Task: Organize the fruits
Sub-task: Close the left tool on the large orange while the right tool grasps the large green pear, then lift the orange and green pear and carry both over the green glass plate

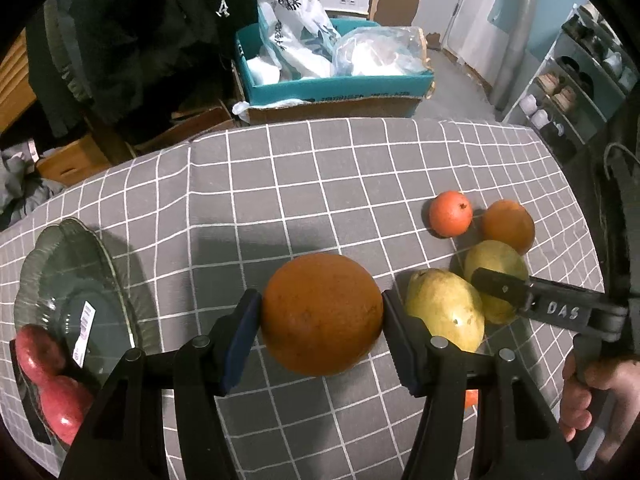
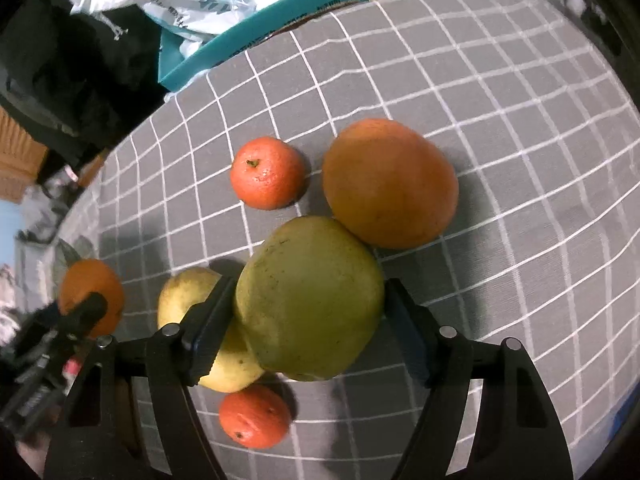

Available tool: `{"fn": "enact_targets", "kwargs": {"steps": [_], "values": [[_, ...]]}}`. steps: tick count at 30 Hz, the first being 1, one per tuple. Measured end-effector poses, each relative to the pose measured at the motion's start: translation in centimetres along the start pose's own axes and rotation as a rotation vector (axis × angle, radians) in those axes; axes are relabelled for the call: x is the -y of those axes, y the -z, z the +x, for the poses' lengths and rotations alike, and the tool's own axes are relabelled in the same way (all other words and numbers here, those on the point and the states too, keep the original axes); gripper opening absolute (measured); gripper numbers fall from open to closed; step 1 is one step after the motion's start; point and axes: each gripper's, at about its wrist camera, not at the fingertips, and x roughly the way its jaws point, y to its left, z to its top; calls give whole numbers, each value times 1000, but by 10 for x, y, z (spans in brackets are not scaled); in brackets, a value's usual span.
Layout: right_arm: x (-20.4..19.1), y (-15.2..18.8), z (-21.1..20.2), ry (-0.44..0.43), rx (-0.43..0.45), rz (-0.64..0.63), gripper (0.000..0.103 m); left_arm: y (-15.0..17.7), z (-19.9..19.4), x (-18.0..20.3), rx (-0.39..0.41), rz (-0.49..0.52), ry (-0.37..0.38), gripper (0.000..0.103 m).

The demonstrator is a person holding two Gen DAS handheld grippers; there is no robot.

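While hanging over the checked tabletop [image 1: 280,184], clamps an orange [image 1: 320,320] at its widest part with the left gripper [image 1: 322,312]: fingers partly closed, snug on both sides, fruit seemingly clear of the cloth. Needs to go left and nearer to reach the glass plate [image 1: 100,264], which already holds two red apples [image 1: 60,400].

Over at the right-hand cluster, straddles a green pear [image 2: 310,300] with the right gripper [image 2: 308,320]: left finger flat against the skin, right finger at the skin or barely off it; cannot tell whether pressing. Seems to rest on the tabletop, long axis probably running near to far between the fingers, stem end hidden. Touches a large orange [image 2: 390,184] on its far right and a yellow pear [image 2: 180,296] on its near left, so could nudge both on a lift. Close by: one tangerine [image 2: 267,172] far, another [image 2: 254,416] near.

Hides the plate's near rim and part of the apples behind the left gripper's frame; shows only part of a hand [image 1: 580,392] at the right edge.
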Motion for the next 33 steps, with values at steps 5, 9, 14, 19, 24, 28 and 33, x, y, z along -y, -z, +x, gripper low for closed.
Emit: {"fn": "enact_targets", "kwargs": {"steps": [5, 9, 14, 19, 24, 28, 33], "values": [[-8, 6, -5, 83, 29, -94, 74, 2, -9, -2, 12, -8, 2, 62], [-20, 12, -11, 140, 61, -178, 74, 2, -18, -1, 25, -8, 7, 62], [-39, 19, -21, 204, 124, -289, 74, 5, -30, 0, 43, -6, 14, 62], [-52, 24, -34, 238, 189, -348, 74, 9, -40, -1, 58, -8, 12, 62], [-60, 28, -55, 250, 255, -381, 74, 11, -51, -4, 75, -8, 9, 62], [-68, 30, -71, 251, 303, -404, 74, 13, -63, -5, 99, -2, 7, 62], [-78, 33, -90, 237, 357, -421, 74, 14, -79, -7, 134, -4, 9, 62]]}}
